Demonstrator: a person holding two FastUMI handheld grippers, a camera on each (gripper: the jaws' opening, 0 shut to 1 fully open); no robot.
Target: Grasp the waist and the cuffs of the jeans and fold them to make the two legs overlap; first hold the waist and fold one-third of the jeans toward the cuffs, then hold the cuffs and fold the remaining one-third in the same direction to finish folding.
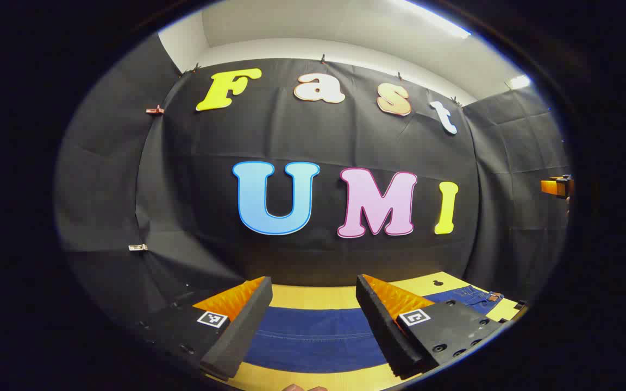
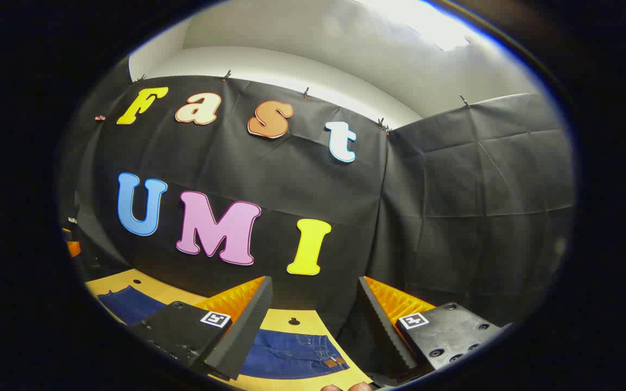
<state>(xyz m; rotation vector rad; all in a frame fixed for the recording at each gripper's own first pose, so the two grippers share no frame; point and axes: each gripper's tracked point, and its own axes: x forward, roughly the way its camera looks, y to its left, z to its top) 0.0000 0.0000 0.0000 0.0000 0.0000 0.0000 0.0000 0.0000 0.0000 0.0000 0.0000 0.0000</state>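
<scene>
Where the yellow counter (image 1: 313, 296) meets the booth's black wall, one pair of blue jeans (image 1: 313, 336) lies spread flat across it.

Item, jeans: in the left gripper view a broad band of denim runs crosswise under and between the fingers, with the waist end, showing a small brown patch, off at the lower right. In the right gripper view the waist portion (image 2: 291, 355) with its brown patch lies directly below the gap between the fingers, and a further piece of denim lies at the lower left edge.

Item, left tongs (image 1: 313, 326): jaws set wide apart, holding nothing, poised above the denim.

Item, right tongs (image 2: 313, 331): jaws likewise wide, holding nothing, above the waist end.

Item, counter: yellow surface, with a small dark keyhole-shaped mark just beyond the waist.

Item, other gripper: an orange part at the far right edge of the left gripper view (image 1: 556, 186).
</scene>
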